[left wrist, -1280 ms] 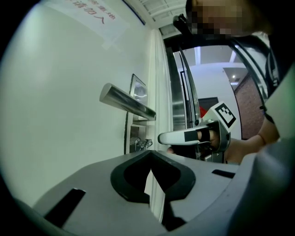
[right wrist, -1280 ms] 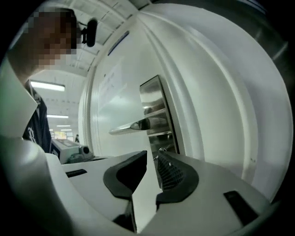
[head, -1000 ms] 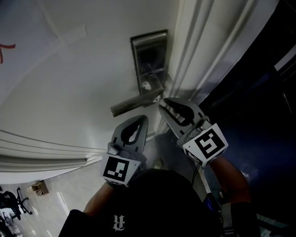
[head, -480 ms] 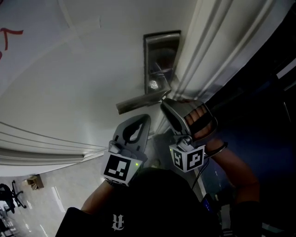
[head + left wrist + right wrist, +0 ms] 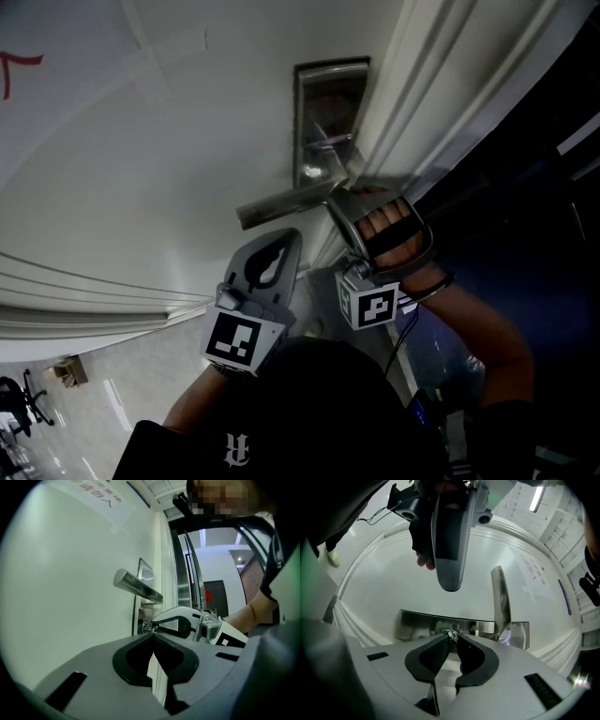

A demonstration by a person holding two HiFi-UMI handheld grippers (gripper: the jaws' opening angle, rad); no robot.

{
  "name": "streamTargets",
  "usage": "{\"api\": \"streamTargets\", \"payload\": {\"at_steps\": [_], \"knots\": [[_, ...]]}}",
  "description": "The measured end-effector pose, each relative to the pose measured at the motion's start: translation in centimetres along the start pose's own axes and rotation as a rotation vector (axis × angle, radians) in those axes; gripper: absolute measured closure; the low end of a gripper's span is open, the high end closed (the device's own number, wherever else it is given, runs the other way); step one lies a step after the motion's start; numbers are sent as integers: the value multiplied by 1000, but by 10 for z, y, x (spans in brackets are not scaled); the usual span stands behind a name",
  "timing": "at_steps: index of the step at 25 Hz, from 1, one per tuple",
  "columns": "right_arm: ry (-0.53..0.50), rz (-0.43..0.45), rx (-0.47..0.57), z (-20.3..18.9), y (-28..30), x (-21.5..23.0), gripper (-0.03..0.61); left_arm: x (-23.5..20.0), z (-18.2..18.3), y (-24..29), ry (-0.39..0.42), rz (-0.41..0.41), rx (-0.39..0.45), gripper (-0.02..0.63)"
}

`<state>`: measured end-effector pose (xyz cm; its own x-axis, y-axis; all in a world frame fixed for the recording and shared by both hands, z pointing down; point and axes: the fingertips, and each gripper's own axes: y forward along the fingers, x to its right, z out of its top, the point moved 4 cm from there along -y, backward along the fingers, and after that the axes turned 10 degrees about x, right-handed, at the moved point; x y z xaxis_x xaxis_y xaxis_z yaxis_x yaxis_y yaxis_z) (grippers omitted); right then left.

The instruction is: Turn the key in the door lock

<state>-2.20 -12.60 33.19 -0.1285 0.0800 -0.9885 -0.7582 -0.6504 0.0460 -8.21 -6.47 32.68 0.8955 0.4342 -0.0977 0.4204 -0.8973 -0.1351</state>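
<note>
Right gripper [image 5: 451, 640] clamped on key [image 5: 450, 633] at lock plate [image 5: 417, 626]; left gripper [image 5: 152, 636] closed

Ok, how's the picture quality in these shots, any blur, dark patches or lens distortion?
Head view: dim, the right side nearly black, with the right gripper and door handle softened by motion blur. Left gripper view: bright, fisheye with black corners, and the handle is sharp. Right gripper view: fisheye bends the door lines into arcs, and the lock plate shows mirror-like reflections.
</note>
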Motion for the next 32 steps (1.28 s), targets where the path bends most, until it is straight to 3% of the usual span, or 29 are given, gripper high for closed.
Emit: {"api": "streamTargets", "payload": {"at_steps": [14, 21, 25, 32], "knots": [[327, -68, -86, 0, 1, 4, 549, -1, 3, 1, -1, -34, 4, 607], [643, -132, -109, -3, 0, 7, 551, -6, 3, -1, -1, -35, -1, 606], [970, -166, -107, -6, 0, 8, 560, -8, 3, -1, 0, -35, -3, 606], [1819, -202, 23, -19, -3, 5, 557, -9, 2, -2, 0, -38, -9, 606]]}}
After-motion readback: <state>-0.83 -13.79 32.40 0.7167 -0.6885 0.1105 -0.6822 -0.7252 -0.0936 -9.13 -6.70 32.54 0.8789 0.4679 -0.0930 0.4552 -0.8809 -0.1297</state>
